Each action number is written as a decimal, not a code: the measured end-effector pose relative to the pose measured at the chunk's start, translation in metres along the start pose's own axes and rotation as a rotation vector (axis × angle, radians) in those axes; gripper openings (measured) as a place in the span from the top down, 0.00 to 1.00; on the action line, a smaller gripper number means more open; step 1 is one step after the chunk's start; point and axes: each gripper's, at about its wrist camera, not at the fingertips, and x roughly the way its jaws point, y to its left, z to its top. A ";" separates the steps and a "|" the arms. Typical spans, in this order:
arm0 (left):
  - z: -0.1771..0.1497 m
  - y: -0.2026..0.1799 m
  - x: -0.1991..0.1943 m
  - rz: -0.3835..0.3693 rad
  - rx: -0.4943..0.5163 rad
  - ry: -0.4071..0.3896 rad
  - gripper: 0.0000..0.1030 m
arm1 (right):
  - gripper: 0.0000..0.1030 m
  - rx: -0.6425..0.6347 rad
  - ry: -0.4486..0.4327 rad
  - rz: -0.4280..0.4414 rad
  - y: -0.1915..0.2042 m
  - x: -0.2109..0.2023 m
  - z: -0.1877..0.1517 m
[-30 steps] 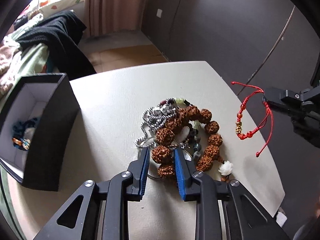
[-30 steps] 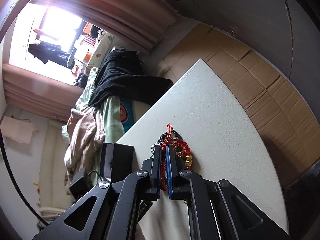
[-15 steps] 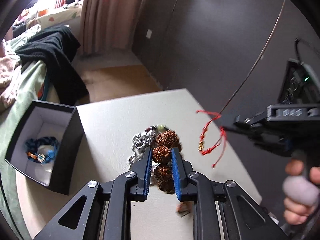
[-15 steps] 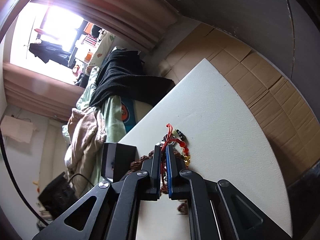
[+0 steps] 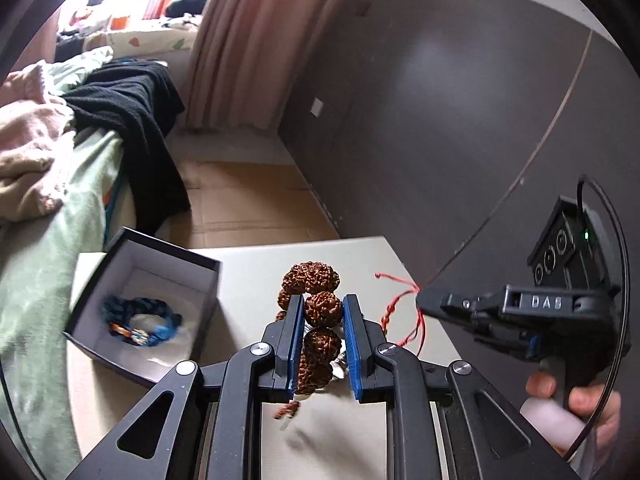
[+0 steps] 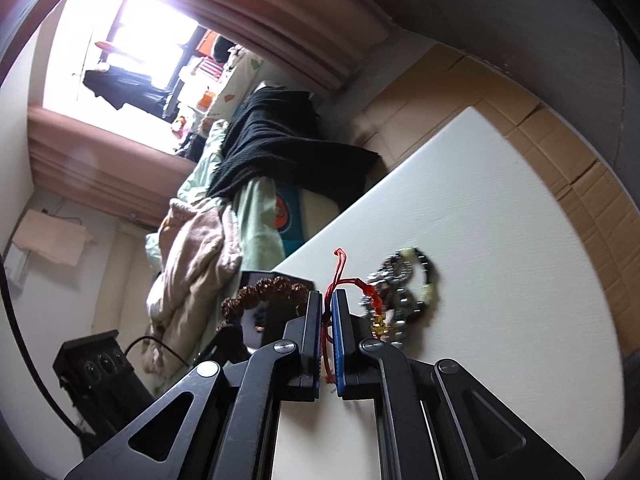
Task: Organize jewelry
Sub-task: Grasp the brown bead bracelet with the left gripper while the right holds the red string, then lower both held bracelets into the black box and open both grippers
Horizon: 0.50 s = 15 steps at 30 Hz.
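My left gripper [image 5: 322,312] is shut on a brown rough-bead bracelet [image 5: 311,276] and holds it up above the white table [image 5: 248,276]. The bracelet also shows in the right wrist view [image 6: 256,294]. My right gripper [image 6: 327,304] is shut on a red string bracelet [image 6: 362,286] with a gold bead, also lifted; it shows in the left wrist view [image 5: 400,304] at the right. An open black box [image 5: 144,304] with a white lining holds a blue bracelet [image 5: 138,320] at the table's left. A pile of dark bead and silver chain jewelry [image 6: 404,284] lies on the table.
A bed with green sheets, a pink blanket and black clothing [image 5: 128,112] stands left of the table. Cardboard [image 5: 248,204] covers the floor beyond. A dark wall [image 5: 440,100] is at the right.
My left gripper closed on the brown bead bracelet and lifted it off the pile. My right gripper stayed shut on the red string bracelet and rose with it.
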 end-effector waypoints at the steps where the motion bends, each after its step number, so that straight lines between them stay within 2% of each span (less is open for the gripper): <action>1: 0.002 0.003 -0.003 0.002 -0.006 -0.008 0.81 | 0.93 -0.005 0.003 0.011 0.003 0.003 -0.001; 15: 0.024 0.048 -0.057 0.051 -0.104 -0.157 0.81 | 0.93 -0.054 0.043 0.186 0.052 0.046 -0.016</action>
